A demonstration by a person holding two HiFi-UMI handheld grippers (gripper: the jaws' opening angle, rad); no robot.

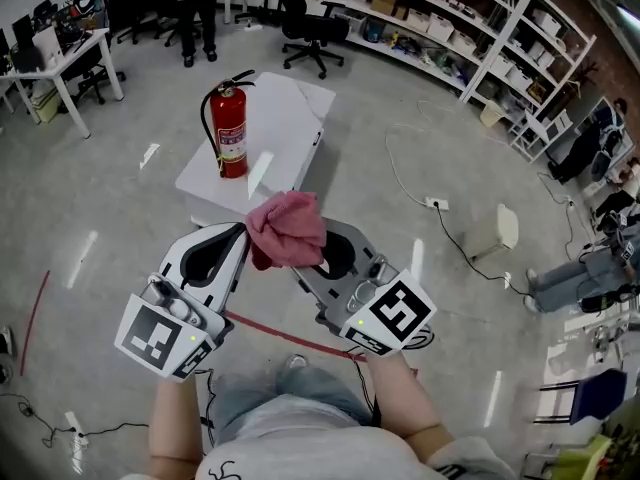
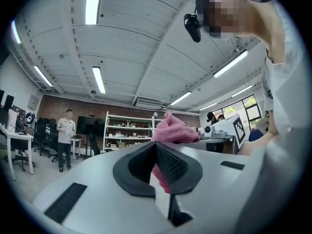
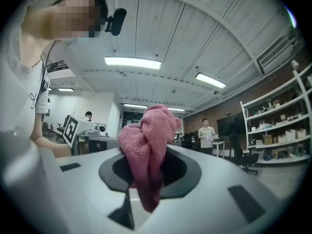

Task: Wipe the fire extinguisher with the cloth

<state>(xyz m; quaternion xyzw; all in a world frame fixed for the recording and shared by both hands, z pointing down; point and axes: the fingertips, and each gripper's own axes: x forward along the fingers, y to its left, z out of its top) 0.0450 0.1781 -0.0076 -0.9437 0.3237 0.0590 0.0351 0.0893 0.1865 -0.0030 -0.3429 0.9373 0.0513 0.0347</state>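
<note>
Jointly, left gripper [image 1: 243,236] and right gripper [image 1: 305,264] clamp a bunched pink terry cloth [image 1: 287,230] well short of the upright red fire extinguisher [image 1: 229,128] on its white bench [image 1: 285,118]; the cloth should lead in.

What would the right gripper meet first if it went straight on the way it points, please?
Beyond the cloth that the right gripper holds, the fire extinguisher on the white table lies nearest that line; the gripper seems about level, though, so it might pass above it.

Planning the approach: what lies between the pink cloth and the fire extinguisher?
In the head view, only the bare white platform separates cloth from fire extinguisher.
</note>
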